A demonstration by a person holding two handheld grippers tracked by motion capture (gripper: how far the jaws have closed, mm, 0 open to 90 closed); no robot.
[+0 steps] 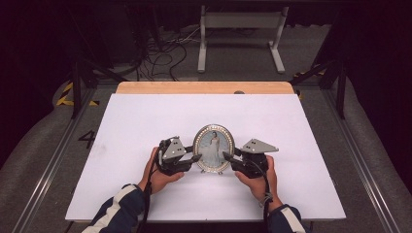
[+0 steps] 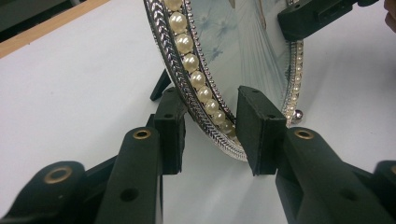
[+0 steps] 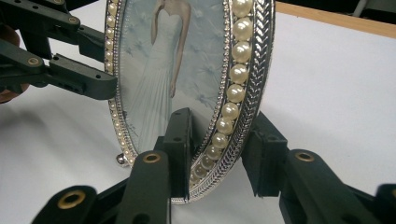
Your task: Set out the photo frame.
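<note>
We see an oval picture frame (image 1: 214, 148) standing upright on the white table (image 1: 145, 126), near its front edge, with a gripper on either side of it. The left gripper (image 1: 194, 158) reaches the frame's left rim low down; in the left gripper view (image 2: 212, 135) that pearl-trimmed silver rim passes between its two jaws, which stand partly apart, the rear one close against the back of the frame and the front one before the glass. We cannot tell whether the pads press on it. The right gripper (image 1: 227, 158) meets the frame's right rim at about the same height. In the right gripper view (image 3: 217, 154) its jaws straddle the rim too, with a small gap showing behind the frame.

The frame's black back leg (image 2: 160, 85) rests on the table behind it.

We find no lettering or brand on the frame. Left of the table, a painted "4" (image 1: 87, 139) marks the floor.
</note>
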